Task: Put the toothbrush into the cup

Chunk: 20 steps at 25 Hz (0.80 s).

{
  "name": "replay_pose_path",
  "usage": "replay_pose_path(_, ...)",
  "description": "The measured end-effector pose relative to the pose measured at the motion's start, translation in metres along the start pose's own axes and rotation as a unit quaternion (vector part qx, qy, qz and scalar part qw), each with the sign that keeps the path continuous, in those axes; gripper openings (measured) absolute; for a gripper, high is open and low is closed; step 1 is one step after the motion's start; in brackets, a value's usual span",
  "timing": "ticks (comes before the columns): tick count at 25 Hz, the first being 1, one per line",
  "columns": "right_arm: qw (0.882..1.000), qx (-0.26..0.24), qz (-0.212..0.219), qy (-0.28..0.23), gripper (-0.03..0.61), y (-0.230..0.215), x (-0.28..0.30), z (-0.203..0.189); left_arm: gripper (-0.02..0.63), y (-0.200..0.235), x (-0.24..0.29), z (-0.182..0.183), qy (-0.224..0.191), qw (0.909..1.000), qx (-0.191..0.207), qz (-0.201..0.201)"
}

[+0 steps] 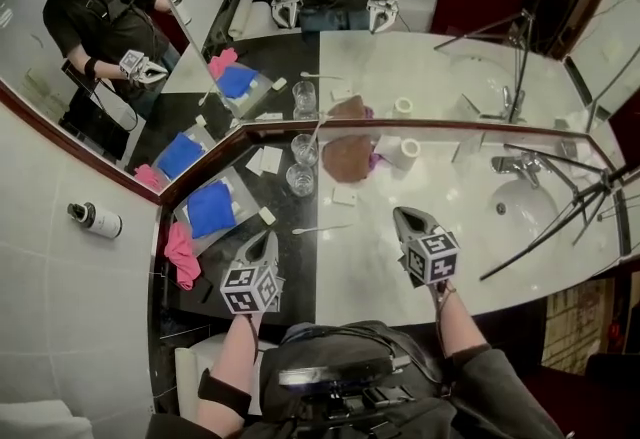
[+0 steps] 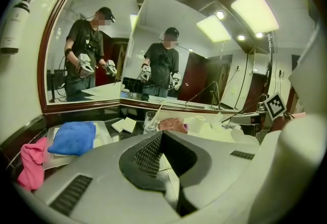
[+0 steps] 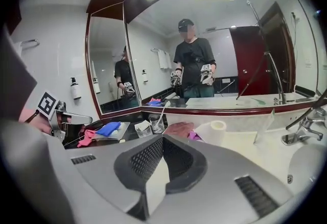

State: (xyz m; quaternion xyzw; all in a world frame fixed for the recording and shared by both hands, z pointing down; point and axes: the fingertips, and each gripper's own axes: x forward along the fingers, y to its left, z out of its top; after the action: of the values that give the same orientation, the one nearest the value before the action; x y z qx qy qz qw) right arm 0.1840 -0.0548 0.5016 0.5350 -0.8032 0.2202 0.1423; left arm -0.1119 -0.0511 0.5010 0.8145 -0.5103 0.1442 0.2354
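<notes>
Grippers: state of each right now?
Left gripper: closed, holding nothing.
Right gripper: closed, holding nothing.

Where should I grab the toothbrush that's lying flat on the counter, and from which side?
Take the toothbrush around the middle of its thin handle, coming straight down from above with the jaws set across it. It lies flat on the counter, running left to right in the head view, so only its long sides offer a grip.
</notes>
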Motion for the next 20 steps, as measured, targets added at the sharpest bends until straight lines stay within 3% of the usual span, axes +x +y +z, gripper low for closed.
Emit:
replay_pose_path(4,1.0,0.01,-0.005,-0.001,0.02,-0.007,-0.003,-0.009,0.0,-0.007,-0.005,0.003,-0.009,0.9998,0.013,-0.014)
replay_pose_path(13,0.999,0.036,-0.003,-0.008,0.021,-0.002,0.02,-0.009,0.002,0.001,-0.012,0.013,-0.012,0.9999,0.004,0.003)
replay_pose_path(20,0.995,0.101,0.005,-0.023,0.043,0.008,0.074,0.005,0.002,0.012,-0.018,0.018,-0.009,0.9996,0.021,0.014)
